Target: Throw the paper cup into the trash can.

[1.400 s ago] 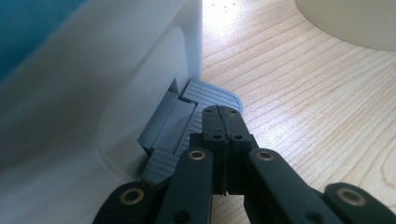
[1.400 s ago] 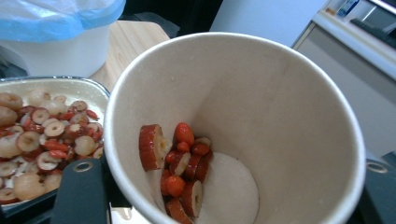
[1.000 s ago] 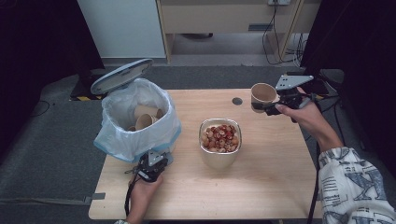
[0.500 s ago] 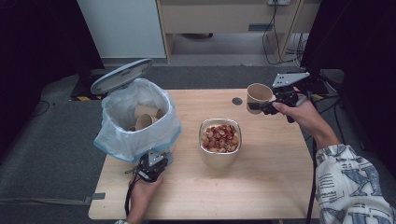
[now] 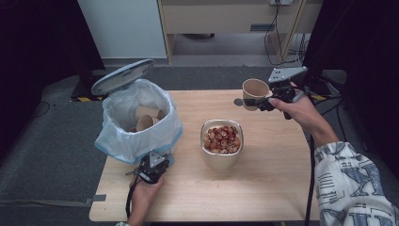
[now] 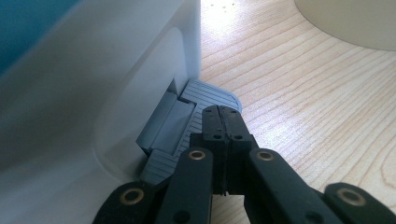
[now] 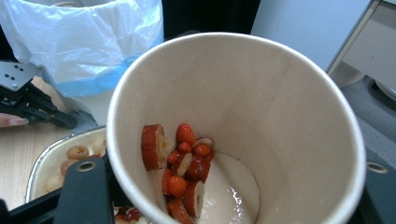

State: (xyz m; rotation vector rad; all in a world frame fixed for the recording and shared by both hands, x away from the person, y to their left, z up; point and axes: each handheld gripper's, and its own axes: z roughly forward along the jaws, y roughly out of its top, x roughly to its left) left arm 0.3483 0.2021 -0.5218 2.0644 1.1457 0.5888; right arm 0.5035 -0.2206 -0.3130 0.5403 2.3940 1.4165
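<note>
1. a paper cup (image 5: 254, 92) is held up over the far right part of the counter (image 5: 263, 188), well above the wood, clamped by its wall in the right gripper (image 5: 261, 101).
2. in the right gripper view the cup (image 7: 280, 116) is seen tilted towards the camera, with a few red fruit slices (image 7: 180, 165) lying at its bottom; the tilt is judged to be a preparation for tipping them out.
3. a metal bowl (image 5: 221, 157) full of similar slices stands at the middle of the counter, near the cup, probably as the place for the contents.
4. a pedal bin (image 5: 141, 127) lined with a plastic bag stands at the left, its lid (image 5: 123, 75) raised; used cups (image 5: 147, 118) lie inside, so the emptied cup is likely meant for it.
5. the left gripper (image 5: 151, 170) has its jaws together, with nothing between them, and its tips are pressed on the grey pedal (image 6: 205, 95), presumably so that the lid is kept up.
</note>
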